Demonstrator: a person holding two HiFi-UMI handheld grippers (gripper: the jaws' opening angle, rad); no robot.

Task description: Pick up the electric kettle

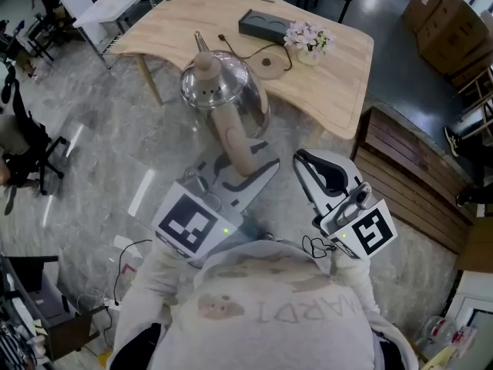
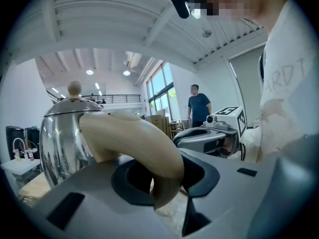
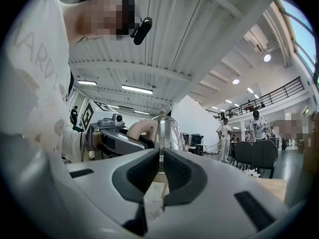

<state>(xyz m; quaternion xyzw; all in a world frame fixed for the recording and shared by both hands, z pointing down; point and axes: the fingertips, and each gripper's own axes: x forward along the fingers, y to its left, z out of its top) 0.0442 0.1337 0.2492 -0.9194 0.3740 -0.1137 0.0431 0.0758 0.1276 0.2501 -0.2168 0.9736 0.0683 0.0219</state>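
The steel electric kettle (image 1: pixel 223 91) hangs in the air over the floor, in front of the wooden table (image 1: pixel 339 75). Its beige handle (image 1: pixel 237 141) runs back between the jaws of my left gripper (image 1: pixel 245 172), which is shut on it. In the left gripper view the handle (image 2: pixel 134 138) curves down through the dark pads of the left gripper (image 2: pixel 158 180), with the kettle body (image 2: pixel 62 138) at the left. My right gripper (image 1: pixel 304 159) sits beside it on the right, shut with nothing in it. The right gripper view shows the right gripper's (image 3: pixel 160 171) pads together and the kettle (image 3: pixel 167 128) beyond.
On the table lie the kettle's round base (image 1: pixel 269 62) with its cord, a black tray (image 1: pixel 269 25) and a pot of flowers (image 1: pixel 308 38). A wooden slatted bench (image 1: pixel 400 168) stands to the right. A person (image 2: pixel 198 106) stands farther off in the room.
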